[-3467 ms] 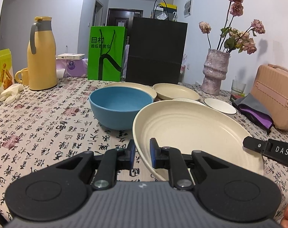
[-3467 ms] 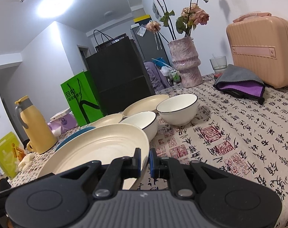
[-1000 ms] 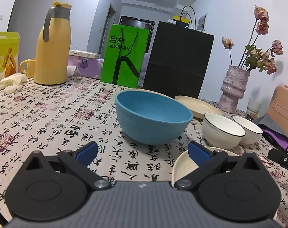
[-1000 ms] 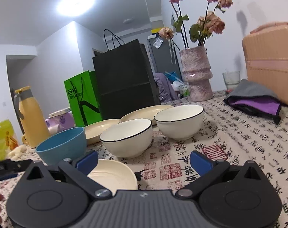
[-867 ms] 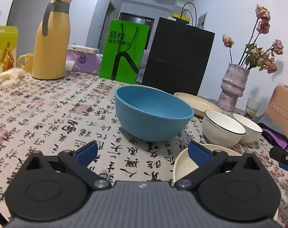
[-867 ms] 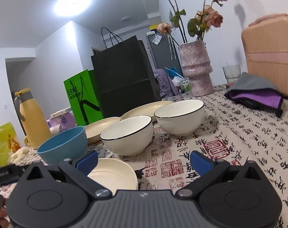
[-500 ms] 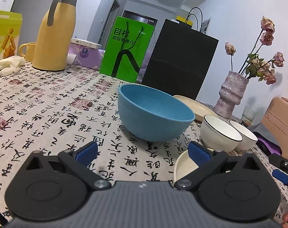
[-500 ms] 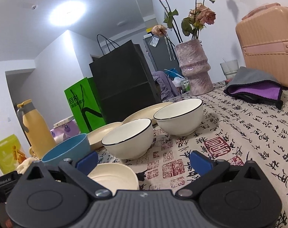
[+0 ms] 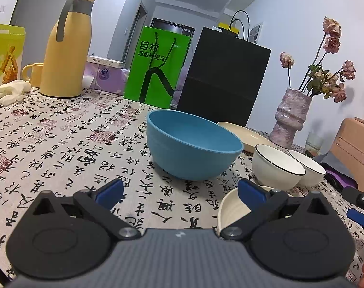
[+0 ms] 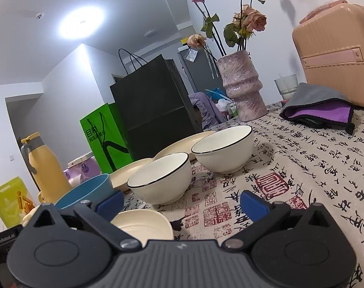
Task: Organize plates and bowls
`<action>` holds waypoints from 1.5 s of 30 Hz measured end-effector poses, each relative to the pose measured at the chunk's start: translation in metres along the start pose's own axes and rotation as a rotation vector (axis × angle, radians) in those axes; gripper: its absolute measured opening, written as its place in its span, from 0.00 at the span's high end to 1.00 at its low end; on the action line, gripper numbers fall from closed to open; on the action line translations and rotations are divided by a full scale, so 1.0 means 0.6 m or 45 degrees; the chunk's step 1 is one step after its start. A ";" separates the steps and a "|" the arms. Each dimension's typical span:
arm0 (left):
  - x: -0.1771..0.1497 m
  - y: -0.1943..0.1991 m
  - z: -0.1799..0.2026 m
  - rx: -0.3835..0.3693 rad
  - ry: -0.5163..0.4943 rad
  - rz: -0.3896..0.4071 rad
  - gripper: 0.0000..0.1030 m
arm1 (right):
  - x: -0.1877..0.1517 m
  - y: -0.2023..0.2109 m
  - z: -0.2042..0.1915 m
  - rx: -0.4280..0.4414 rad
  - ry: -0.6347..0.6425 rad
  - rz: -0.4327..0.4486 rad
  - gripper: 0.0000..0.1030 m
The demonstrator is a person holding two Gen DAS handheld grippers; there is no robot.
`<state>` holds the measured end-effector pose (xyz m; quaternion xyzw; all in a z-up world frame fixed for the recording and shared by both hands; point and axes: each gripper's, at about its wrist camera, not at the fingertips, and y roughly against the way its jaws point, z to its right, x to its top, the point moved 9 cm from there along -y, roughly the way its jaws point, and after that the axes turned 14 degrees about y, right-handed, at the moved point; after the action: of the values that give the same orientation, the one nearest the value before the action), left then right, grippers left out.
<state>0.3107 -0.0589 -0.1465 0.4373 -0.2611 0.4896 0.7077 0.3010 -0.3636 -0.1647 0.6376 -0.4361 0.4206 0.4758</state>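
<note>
Left tool [image 9: 179,190] of mine is spread wide and holds nothing above the worktop [image 9: 62,144]. Ahead I count one blue bowl [image 9: 194,148], upright, mouth up, just beyond the fingertips; two white bowls [image 9: 276,168] side by side to its right; one cream plate [image 9: 246,134] behind; one more cream plate [image 9: 232,206] flat under my right finger.

Right tool [image 10: 182,202] is also wide and empty. Its view shows two white bowls [image 10: 161,180], the blue bowl [image 10: 86,189], three cream plates [image 10: 143,223], the nearest below my left finger.
</note>
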 end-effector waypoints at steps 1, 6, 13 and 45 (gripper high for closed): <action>0.000 0.000 0.000 0.001 0.000 0.000 0.00 | 0.000 0.000 0.000 0.000 0.000 0.000 0.00; 0.000 0.000 0.001 -0.002 -0.005 -0.003 0.00 | 0.001 0.002 0.001 -0.005 -0.001 0.012 0.00; -0.002 -0.002 -0.002 0.032 -0.018 -0.011 0.00 | 0.000 0.004 0.004 -0.040 0.001 0.010 0.00; 0.098 0.063 -0.008 -0.079 0.084 -0.017 0.00 | 0.094 0.030 -0.086 0.051 0.149 0.083 0.00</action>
<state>0.2983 -0.0220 -0.0882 0.4004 -0.2497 0.4907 0.7325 0.2927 -0.3253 -0.0969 0.6068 -0.4196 0.4810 0.4736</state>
